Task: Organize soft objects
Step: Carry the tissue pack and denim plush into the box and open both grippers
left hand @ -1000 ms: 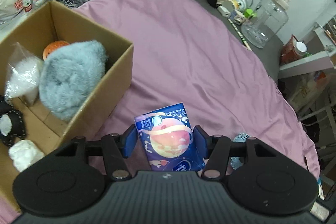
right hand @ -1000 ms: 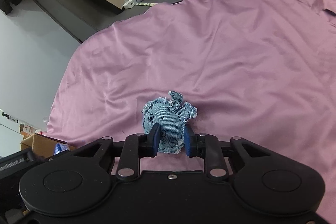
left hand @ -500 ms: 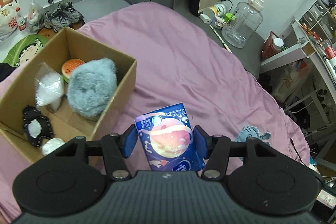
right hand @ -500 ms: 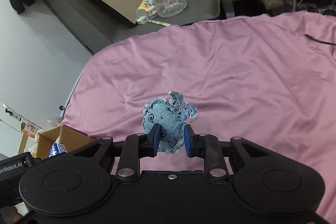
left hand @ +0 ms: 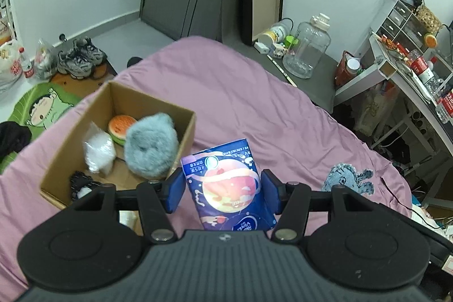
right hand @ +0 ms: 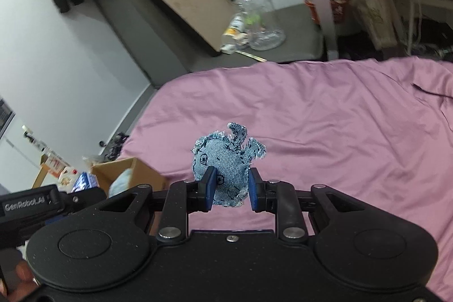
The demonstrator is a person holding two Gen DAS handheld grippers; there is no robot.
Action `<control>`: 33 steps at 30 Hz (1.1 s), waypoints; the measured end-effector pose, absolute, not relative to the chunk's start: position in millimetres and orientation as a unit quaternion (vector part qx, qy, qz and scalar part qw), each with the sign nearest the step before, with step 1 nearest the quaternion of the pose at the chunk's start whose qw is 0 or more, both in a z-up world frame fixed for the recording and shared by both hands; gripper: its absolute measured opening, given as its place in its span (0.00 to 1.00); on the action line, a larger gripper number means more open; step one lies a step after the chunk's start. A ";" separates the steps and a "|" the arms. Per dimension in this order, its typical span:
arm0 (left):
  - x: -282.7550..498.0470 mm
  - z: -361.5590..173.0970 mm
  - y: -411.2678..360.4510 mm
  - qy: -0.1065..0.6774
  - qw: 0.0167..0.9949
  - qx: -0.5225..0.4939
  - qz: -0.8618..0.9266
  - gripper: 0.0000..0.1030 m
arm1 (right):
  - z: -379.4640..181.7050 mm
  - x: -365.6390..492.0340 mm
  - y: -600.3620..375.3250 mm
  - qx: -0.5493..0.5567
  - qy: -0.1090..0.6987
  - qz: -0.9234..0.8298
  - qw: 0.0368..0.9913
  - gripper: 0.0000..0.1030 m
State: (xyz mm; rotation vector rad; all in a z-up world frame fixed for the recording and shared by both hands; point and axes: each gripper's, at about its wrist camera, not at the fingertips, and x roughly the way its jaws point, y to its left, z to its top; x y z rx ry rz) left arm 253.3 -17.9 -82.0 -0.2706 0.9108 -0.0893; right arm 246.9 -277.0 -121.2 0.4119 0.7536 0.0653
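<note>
Both wrist views looked steeply down from above the pink bedspread (left hand: pixel 254 92). The left faced past the cardboard box (left hand: pixel 181 137) toward the far wall; the right, angled sideways, shared that box (right hand: pixel 136 170) and the clear jar (right hand: pixel 263 19).

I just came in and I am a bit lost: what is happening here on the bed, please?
A person is sorting soft things with a handheld gripper in each hand. The left gripper holds a blue tissue pack above the pink bedsheet, next to a cardboard box that already contains a grey fluffy toy. The right gripper holds a small denim toy, lifted off the sheet. Neither item is in the box yet.
</note>
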 end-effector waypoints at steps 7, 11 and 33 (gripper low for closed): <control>247.0 -71.2 12.5 0.430 0.895 -0.114 -0.039 0.55 | -104.9 240.9 -257.4 0.187 0.352 0.050 0.916 0.23; 246.6 -67.9 29.6 0.430 0.896 -0.105 -0.031 0.55 | -99.1 239.1 -247.1 0.184 0.348 0.060 0.917 0.23; 274.2 -104.9 88.7 0.454 0.885 -0.106 -0.002 0.56 | -78.4 234.4 -191.5 0.143 0.334 0.107 0.925 0.23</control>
